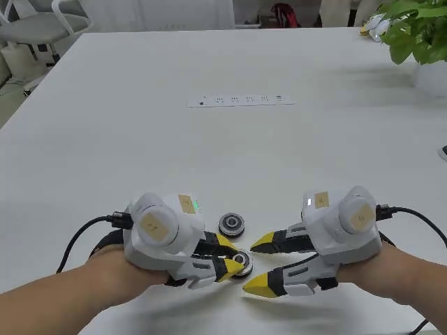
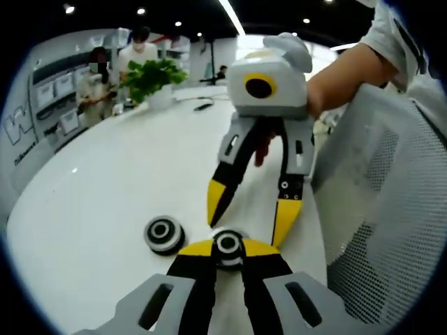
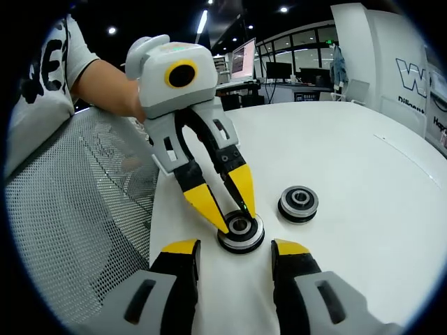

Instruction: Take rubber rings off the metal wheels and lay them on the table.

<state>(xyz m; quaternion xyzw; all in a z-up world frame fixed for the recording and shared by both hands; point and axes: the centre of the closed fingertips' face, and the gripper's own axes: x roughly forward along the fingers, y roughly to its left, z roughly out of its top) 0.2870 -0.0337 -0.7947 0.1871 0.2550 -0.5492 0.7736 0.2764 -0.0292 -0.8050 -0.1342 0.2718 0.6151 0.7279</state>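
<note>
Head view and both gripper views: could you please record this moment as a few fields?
left gripper: shut on near wheel, rubber ring on it
right gripper: open, fingers pointing at near wheel, apart from it
far wheel: free on table, ring on
progress: no ring removed yet

Left gripper (image 3: pixel 236 218) clamping near wheel (image 3: pixel 244 237), right gripper (image 3: pixel 235 248) jaws spread, second wheel (image 3: pixel 298 203) beside

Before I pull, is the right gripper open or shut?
Open. On the right gripper the tips stand apart, short of the wheel the left gripper clamps.
</note>
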